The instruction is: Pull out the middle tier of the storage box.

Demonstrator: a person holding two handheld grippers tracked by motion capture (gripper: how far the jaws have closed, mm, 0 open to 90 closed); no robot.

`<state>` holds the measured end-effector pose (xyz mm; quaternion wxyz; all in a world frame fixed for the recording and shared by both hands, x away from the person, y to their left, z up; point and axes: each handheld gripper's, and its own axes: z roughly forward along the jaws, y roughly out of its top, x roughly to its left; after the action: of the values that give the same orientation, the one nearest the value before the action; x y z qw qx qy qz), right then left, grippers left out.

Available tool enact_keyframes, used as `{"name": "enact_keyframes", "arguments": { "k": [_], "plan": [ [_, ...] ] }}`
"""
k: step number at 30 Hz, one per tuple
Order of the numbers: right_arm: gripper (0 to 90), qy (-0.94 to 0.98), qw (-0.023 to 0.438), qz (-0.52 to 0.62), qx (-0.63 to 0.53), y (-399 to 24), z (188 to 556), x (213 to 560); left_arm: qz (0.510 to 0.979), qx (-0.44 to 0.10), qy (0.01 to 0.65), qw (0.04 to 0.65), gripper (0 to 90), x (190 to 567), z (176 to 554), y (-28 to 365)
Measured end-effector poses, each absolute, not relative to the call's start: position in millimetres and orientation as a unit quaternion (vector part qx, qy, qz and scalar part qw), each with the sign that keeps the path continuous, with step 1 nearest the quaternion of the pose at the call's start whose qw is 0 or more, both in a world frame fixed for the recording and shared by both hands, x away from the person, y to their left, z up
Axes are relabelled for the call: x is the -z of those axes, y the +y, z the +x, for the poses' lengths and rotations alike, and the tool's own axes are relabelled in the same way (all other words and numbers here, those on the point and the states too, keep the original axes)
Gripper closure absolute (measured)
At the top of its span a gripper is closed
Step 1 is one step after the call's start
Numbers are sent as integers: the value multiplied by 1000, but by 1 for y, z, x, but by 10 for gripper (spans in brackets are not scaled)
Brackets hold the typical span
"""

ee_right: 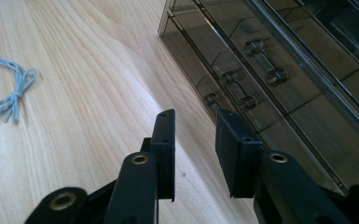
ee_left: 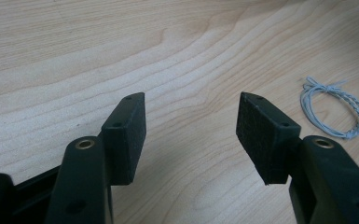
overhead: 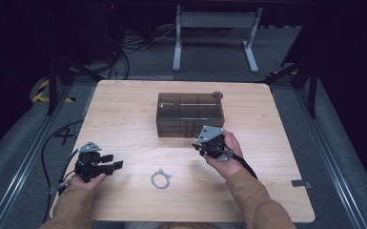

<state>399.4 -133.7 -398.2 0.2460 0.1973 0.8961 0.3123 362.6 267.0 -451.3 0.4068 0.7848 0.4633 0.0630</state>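
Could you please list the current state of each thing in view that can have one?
Drawer box: upright on the table, drawers look shut, handles facing the person.
Cord loop: tied in a coil, lying flat on the table, untouched.
Left gripper: open, nothing between its jaws, low over the table.
Right gripper: partly open, nothing gripped, close to the drawer handles.

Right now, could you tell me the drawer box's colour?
Smoky translucent brown drawer box, clearest in right gripper view.
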Motion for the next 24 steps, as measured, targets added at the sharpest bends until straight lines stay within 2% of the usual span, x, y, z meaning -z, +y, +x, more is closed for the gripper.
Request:
{"name": "enact_keyframes", "arguments": {
  "k": [24],
  "plan": [
    [709,892,327,160,-267,-113,401,412,791,-59,451,409,436,450,372,257]
  ]
}}
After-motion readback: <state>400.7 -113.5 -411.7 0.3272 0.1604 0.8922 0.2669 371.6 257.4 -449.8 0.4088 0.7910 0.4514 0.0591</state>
